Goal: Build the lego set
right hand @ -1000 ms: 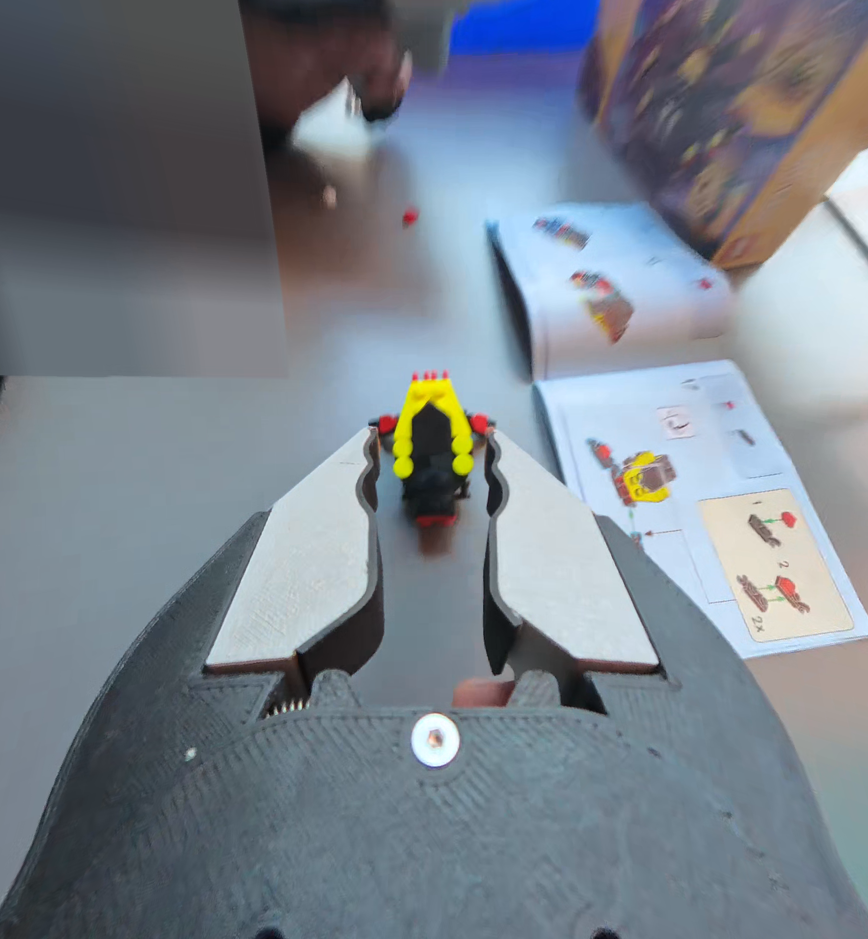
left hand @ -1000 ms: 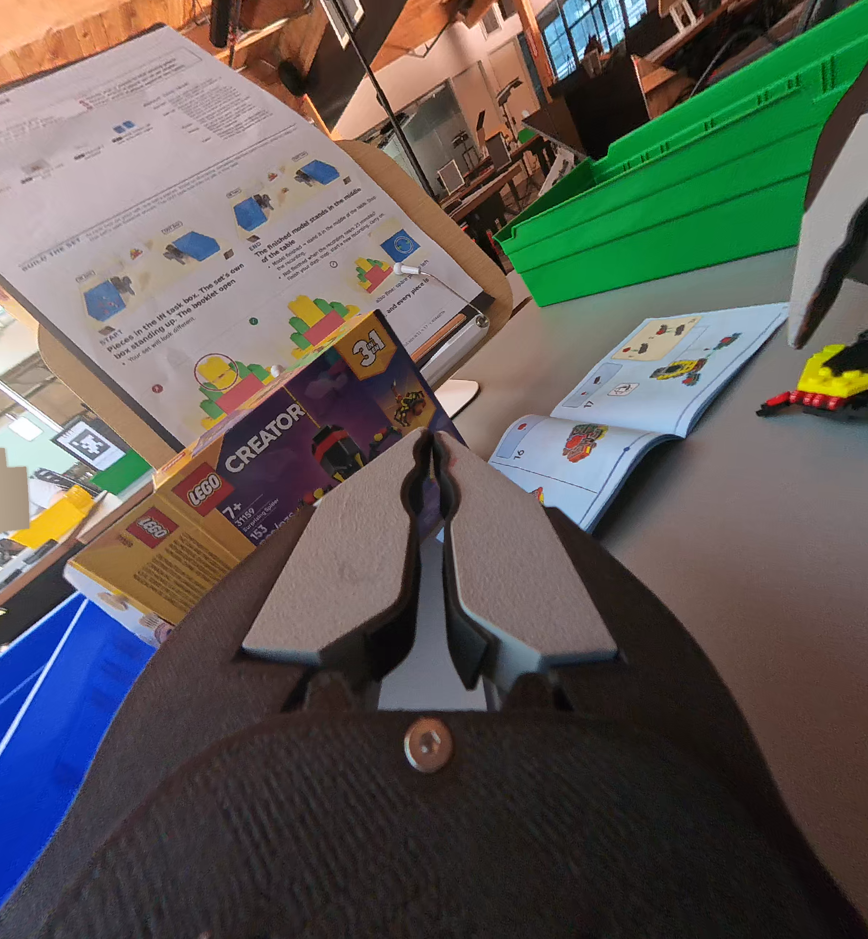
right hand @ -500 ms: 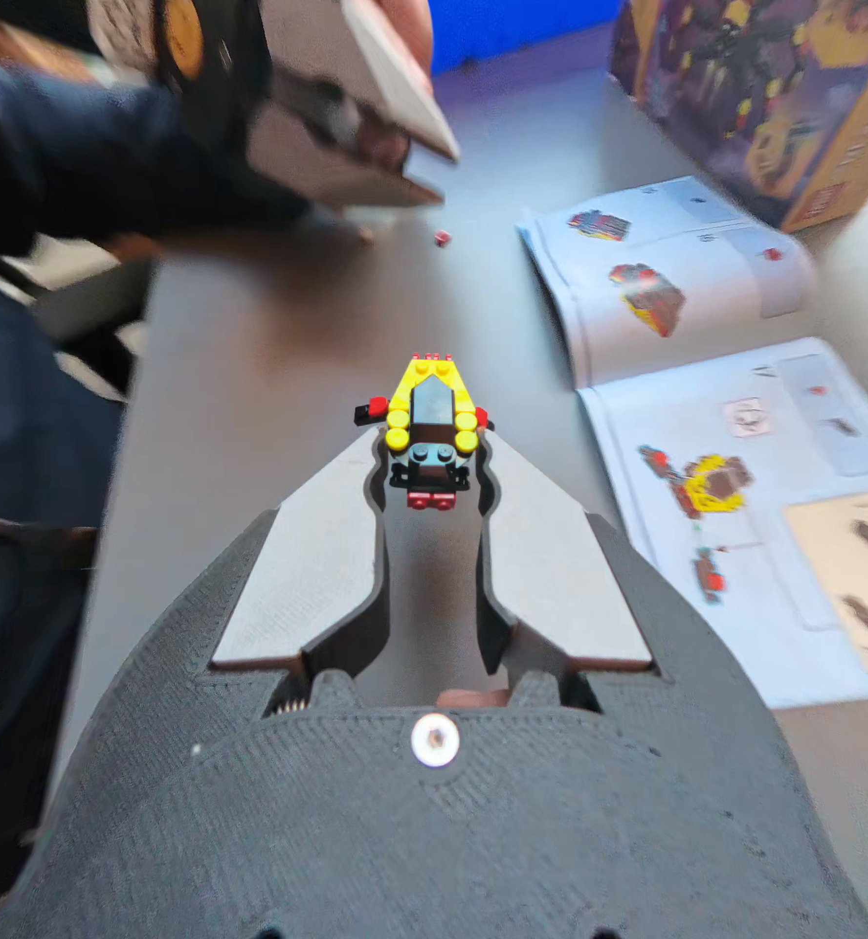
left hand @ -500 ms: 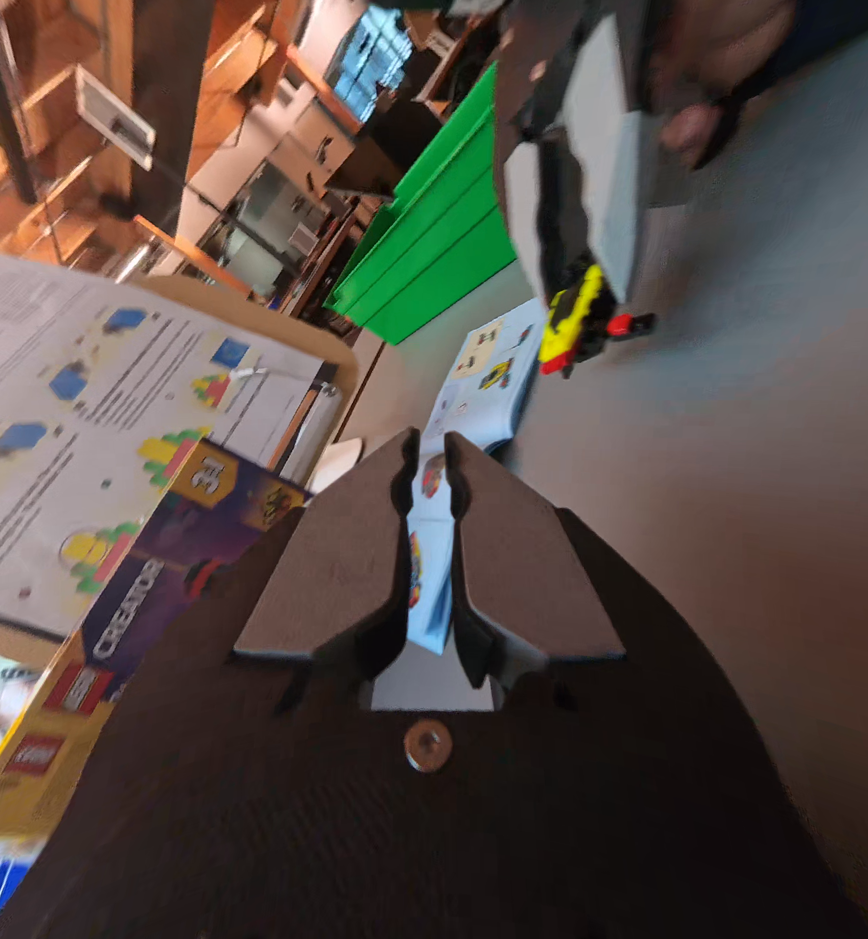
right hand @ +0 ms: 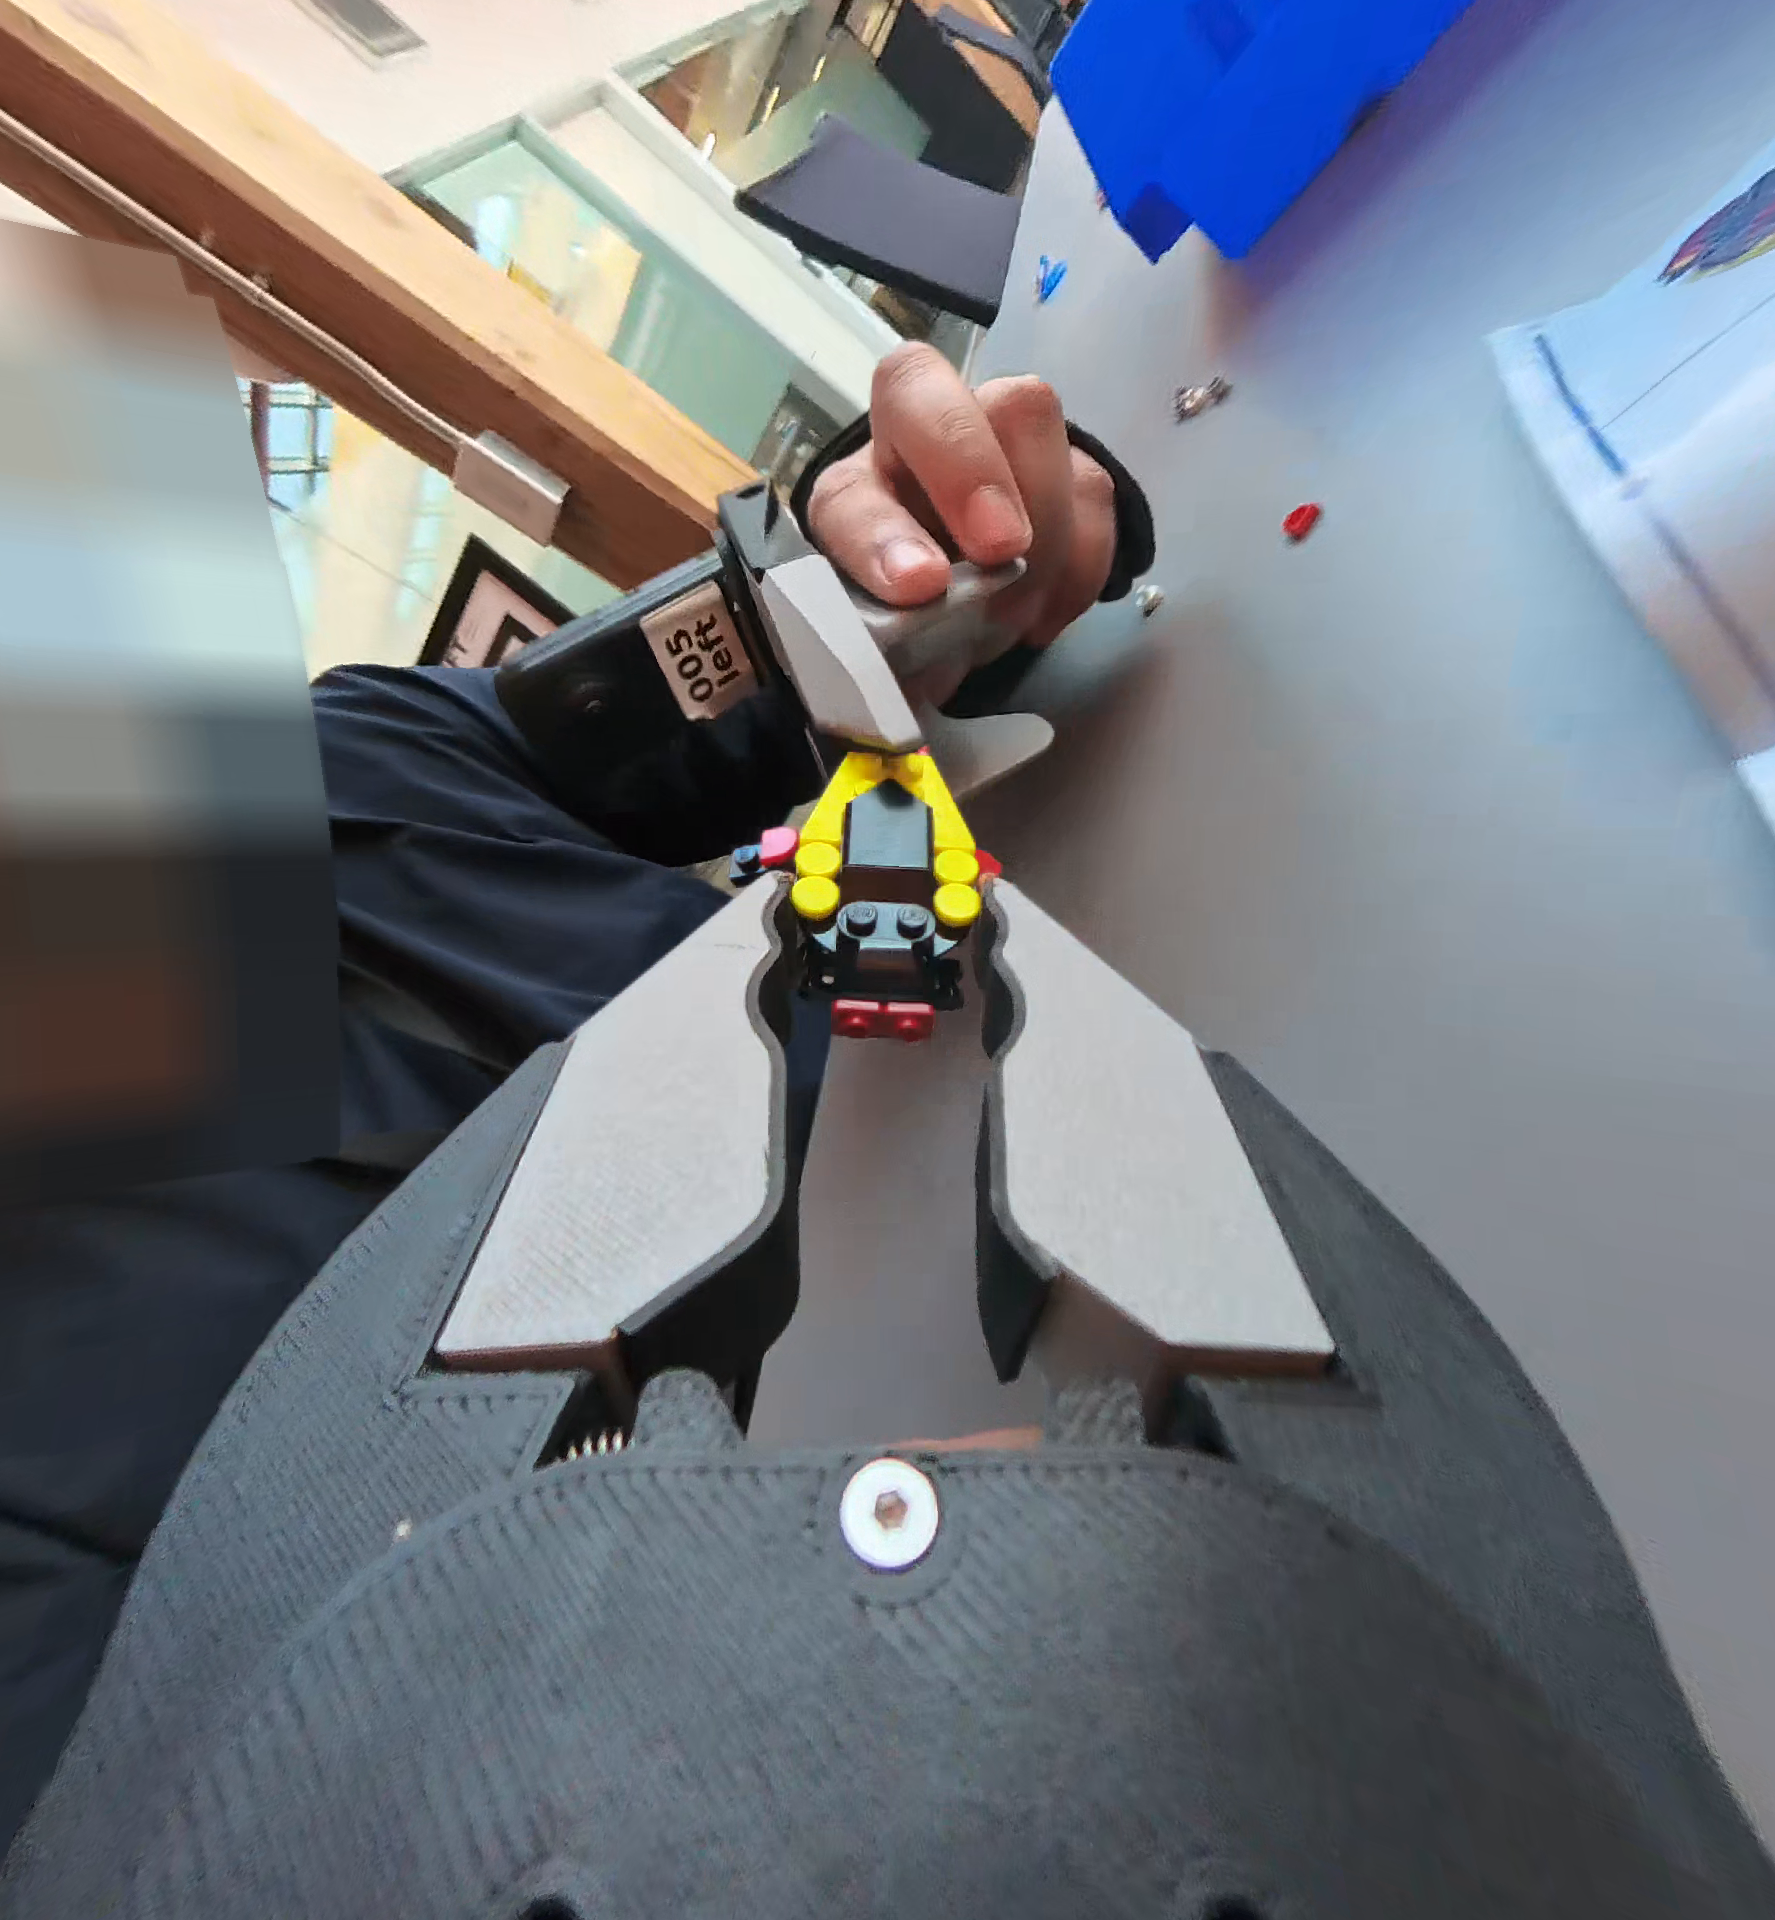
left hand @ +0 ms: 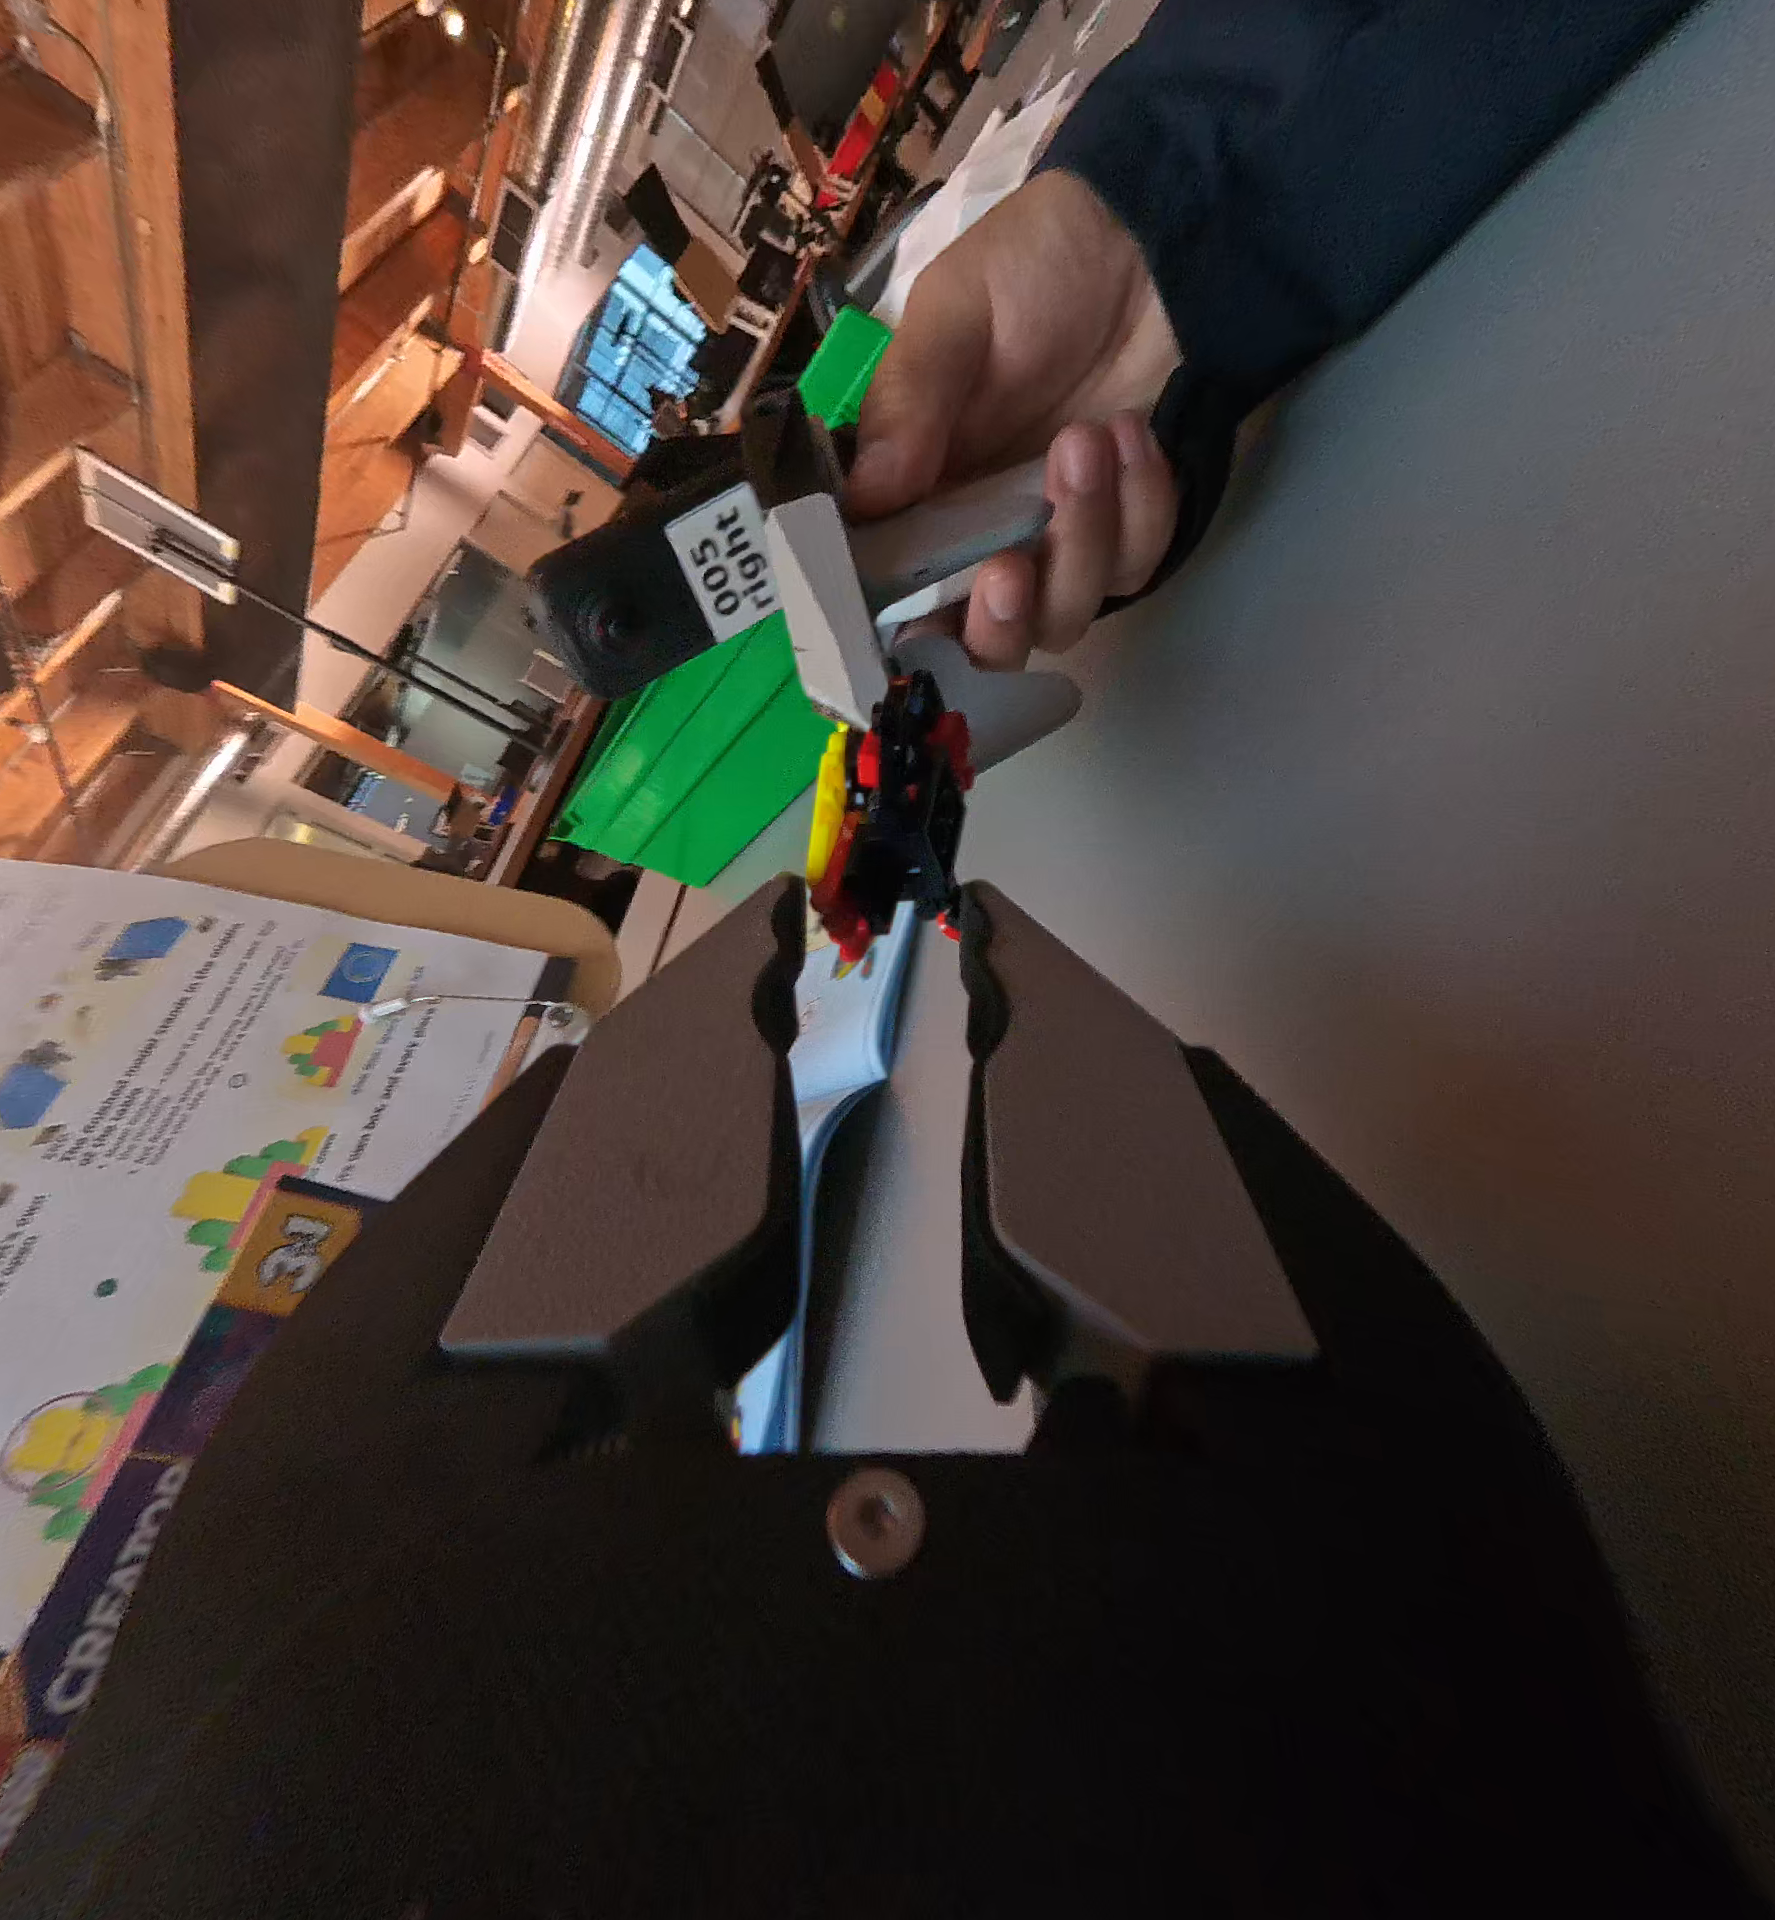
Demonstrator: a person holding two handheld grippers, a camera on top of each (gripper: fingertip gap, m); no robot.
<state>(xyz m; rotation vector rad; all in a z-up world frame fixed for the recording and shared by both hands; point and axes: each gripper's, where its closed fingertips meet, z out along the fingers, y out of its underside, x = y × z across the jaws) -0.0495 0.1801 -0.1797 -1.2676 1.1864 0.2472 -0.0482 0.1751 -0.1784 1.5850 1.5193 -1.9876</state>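
The small lego model (right hand: 883,883), yellow, black and red, is held in the air between both grippers. My right gripper (right hand: 881,914) is shut on its black and red rear end. My left gripper (left hand: 878,914) is open, and its fingertips flank the model's (left hand: 888,821) front end. I cannot tell whether they touch it. In the right wrist view the left gripper's fingers (right hand: 841,665) sit on either side of the yellow nose. In the left wrist view the right gripper's fingers (left hand: 831,613) clamp the far end. A hand holds each gripper.
The grey table (left hand: 1485,831) lies below. The open instruction booklet (left hand: 852,1039) is on it, also in the right wrist view (right hand: 1693,468). The lego box (left hand: 135,1558) and a printed sheet on a board (left hand: 187,1091) stand behind. Green bins (left hand: 696,769), a blue bin (right hand: 1226,125) and a loose red piece (right hand: 1301,522) are nearby. My two grippers' fingertips are within a few centimetres of each other.
My right gripper closed on the model and lifted it off the table. My left gripper went from shut to open and swung to the model's front end. Both views have rolled sideways.
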